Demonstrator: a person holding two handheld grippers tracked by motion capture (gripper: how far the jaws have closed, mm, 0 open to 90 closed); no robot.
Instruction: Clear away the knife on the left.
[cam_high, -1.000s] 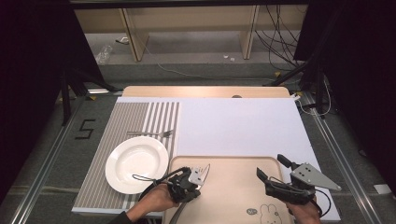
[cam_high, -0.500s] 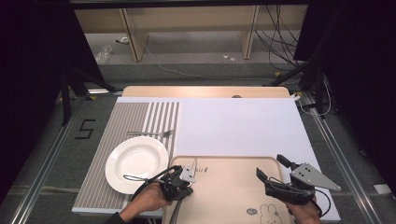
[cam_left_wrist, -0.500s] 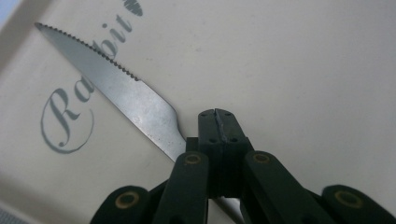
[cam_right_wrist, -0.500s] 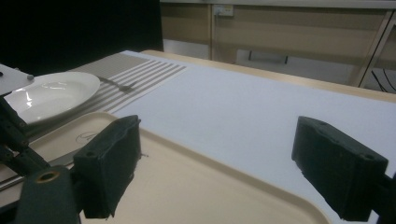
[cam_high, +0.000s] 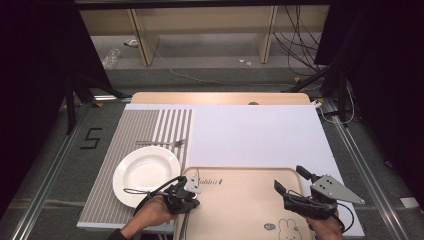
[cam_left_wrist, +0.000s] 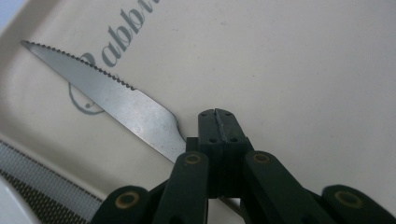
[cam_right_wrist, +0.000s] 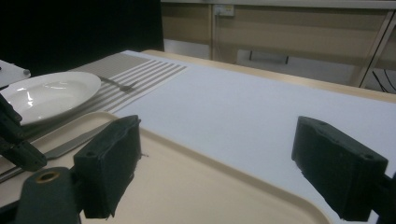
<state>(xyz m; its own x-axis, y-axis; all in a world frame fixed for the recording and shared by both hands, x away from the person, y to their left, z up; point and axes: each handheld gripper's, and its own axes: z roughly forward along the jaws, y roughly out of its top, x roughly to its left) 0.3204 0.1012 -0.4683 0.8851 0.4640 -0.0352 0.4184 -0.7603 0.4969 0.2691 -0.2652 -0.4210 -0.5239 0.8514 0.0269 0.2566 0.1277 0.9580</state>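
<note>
While both my hands sit low at the near edge, the wooden surface (cam_high: 220, 97) stretches out ahead, its far strip bare beyond a big white sheet (cam_high: 255, 135). Left of that sheet lies a grey striped mat (cam_high: 125, 135). Closest to me is the beige tray (cam_high: 240, 200), printed with lettering near its far left corner and a rabbit drawing near its front right.

On the mat, a white plate (cam_high: 145, 172) rests just beside the tray's left edge, and a fork (cam_high: 162, 143) lies flat beyond the plate, close to the mat's pale stripes.

My left claw (cam_high: 192, 186) is at the tray's far left corner, its 2 jaws pressed together. In the left gripper view a serrated knife (cam_left_wrist: 107, 98) lies flat on the tray, blade tip pointing away, its near end tucked against the side of the closed jaws; I cannot tell whether it is pinched between them.

My right claw (cam_high: 290, 180) hovers over the tray's right side, jaws spread wide apart, holding nothing.
</note>
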